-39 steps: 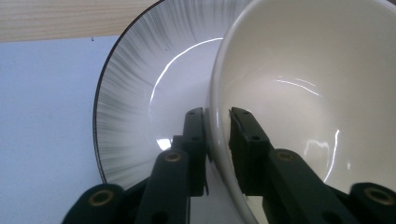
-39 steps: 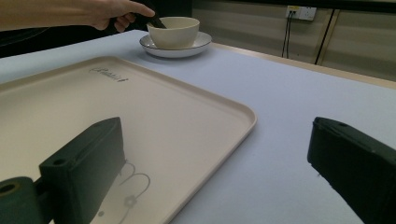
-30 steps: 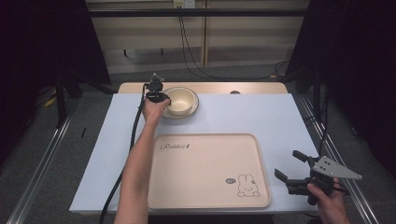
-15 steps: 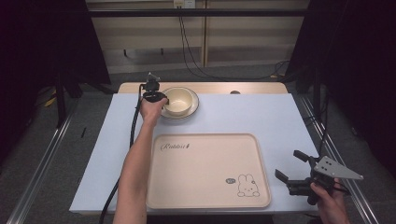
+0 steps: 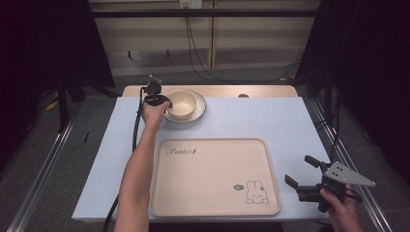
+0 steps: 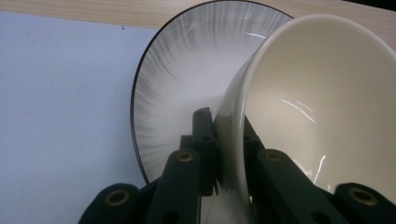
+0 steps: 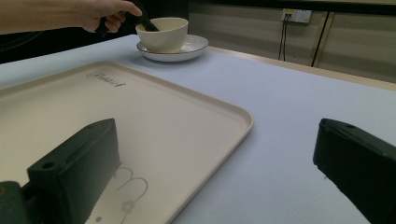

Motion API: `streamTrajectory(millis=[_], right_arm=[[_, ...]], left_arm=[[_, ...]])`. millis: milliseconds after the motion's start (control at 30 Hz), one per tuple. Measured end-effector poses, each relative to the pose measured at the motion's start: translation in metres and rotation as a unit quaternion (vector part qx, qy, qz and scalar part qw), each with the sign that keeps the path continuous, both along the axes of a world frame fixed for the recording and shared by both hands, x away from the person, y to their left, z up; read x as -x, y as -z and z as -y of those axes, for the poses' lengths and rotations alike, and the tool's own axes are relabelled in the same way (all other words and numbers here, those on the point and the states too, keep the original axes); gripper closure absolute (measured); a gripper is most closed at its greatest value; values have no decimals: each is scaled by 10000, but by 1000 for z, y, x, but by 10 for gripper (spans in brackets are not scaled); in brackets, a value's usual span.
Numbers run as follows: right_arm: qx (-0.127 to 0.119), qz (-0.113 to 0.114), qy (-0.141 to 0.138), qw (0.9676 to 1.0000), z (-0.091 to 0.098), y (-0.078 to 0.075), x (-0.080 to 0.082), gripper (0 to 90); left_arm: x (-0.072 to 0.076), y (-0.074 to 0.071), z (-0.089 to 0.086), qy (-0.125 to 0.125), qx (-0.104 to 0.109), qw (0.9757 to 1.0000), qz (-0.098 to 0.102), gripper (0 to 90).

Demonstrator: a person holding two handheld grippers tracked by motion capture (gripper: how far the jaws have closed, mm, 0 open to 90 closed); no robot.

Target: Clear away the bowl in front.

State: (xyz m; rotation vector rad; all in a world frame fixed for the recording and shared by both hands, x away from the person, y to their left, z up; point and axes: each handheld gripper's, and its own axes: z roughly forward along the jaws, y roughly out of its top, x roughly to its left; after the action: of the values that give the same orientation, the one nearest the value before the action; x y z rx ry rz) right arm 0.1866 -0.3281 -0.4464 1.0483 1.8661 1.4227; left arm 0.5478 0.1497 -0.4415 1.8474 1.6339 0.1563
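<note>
Pinching the bowl (image 5: pixel 181 104) wall at its near-left rim, the left tongs (image 6: pixel 229 140) grip it above the saucer (image 5: pixel 198 112); the right tongs (image 5: pixel 309 178) gape, well apart beside the tray (image 5: pixel 212 145).

The left gripper (image 5: pixel 164 104) moved a little toward the bowl (image 5: pixel 182 103); its jaws clamped on the bowl's near rim; the bowl tipped slightly on the plate (image 5: pixel 197 110).
</note>
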Motion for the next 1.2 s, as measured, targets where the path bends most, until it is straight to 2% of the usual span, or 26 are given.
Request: streamTrajectory(millis=[100,267,533,633,900,933,1167,1200], right_arm=[[2,7,17,10000,0,0,0,2],[13,13,23,10000,0,0,0,2],[17,17,53,10000,0,0,0,2],[4,9,68,10000,-1,0,0,2],[-36,40,87,9999,0,-1,1,2],[-34,49,96,9999,0,-1,0,2],[-37,51,101,9999,0,-1,0,1],[-37,51,100,9999,0,-1,0,2]], left_arm=[[1,-2,-1,-71,77,9999,45,837],[3,-7,-3,53,87,9999,96,837],[5,-13,-7,41,122,9998,122,837],[7,-16,-8,9,175,9997,190,837],[14,-25,-11,113,207,9994,249,837],[14,-26,-13,183,200,9993,264,837],[19,-33,-16,194,273,9989,343,837],[20,-34,-16,250,231,9988,342,837]])
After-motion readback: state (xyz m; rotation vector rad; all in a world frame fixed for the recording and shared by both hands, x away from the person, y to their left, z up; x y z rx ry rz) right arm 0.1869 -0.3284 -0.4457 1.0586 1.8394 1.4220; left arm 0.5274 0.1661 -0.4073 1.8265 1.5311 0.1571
